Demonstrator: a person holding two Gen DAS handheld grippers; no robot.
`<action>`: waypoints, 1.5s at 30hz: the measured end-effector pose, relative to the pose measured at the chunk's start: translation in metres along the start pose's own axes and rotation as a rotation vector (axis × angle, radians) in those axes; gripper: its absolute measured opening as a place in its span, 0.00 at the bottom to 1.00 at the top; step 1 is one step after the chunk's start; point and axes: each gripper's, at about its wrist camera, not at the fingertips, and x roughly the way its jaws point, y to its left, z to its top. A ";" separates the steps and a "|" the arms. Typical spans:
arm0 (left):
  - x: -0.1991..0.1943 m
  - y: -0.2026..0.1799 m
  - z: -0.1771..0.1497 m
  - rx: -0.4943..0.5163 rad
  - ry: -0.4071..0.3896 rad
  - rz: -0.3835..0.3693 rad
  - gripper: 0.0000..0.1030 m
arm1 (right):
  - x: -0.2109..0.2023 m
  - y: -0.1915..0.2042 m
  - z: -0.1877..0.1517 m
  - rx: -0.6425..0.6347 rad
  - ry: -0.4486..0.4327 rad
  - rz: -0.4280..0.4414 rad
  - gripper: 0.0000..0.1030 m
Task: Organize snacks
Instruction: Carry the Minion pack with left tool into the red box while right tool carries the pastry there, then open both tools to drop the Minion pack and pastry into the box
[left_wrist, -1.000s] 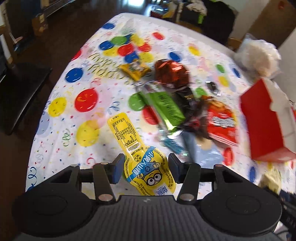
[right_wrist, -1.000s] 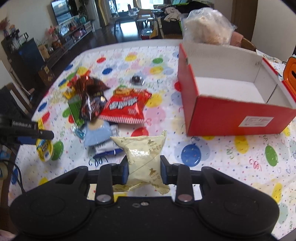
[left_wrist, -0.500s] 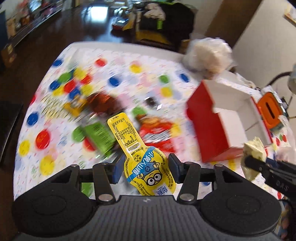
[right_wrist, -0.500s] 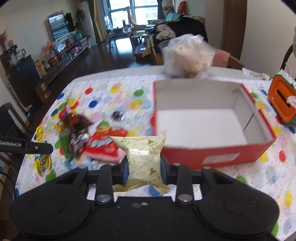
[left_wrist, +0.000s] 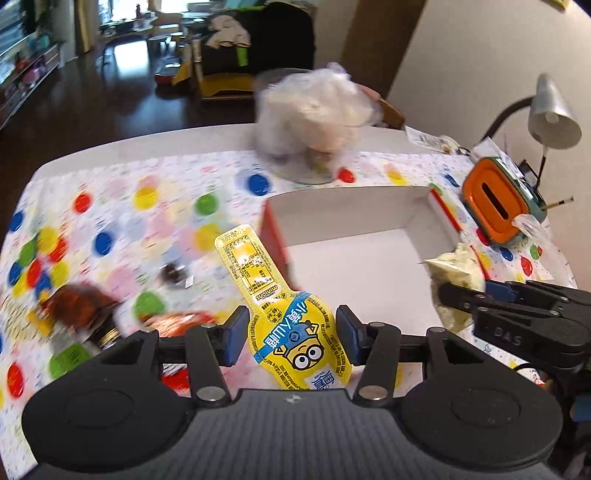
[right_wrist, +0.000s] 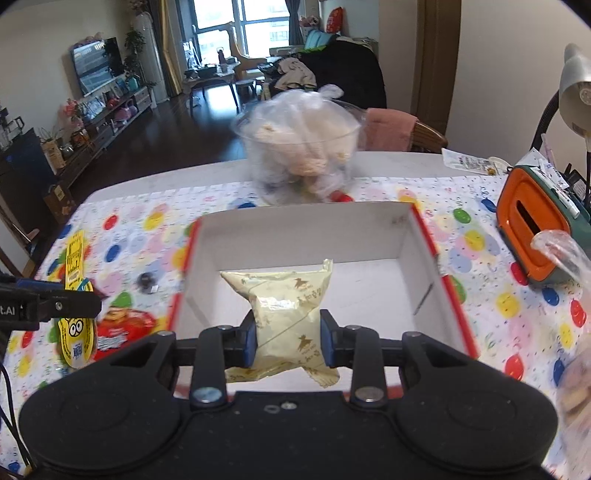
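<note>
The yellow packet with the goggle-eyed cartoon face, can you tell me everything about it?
The yellow packet is a shiny plastic pouch: a rounded bulging body printed with a goggle-eyed cartoon face and a blue band of writing, and a long flat neck with small print. It looks sealed. The left tool holds it off the table, blue pads at either side of the body, neck pointing away toward the red box. From the right wrist view it hangs left of the box, over a red snack bag. Nothing else touches it.

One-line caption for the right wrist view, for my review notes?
Right gripper holds a cream snack packet above the empty red box; left gripper brings a yellow Minions pouch alongside.
</note>
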 end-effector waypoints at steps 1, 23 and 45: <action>0.006 -0.008 0.005 0.004 0.008 -0.003 0.49 | 0.004 -0.007 0.002 0.001 0.007 -0.004 0.31; 0.146 -0.091 0.039 0.106 0.236 0.108 0.49 | 0.094 -0.070 0.002 -0.117 0.226 0.025 0.31; 0.168 -0.096 0.033 0.160 0.290 0.160 0.50 | 0.122 -0.062 -0.012 -0.208 0.331 0.059 0.34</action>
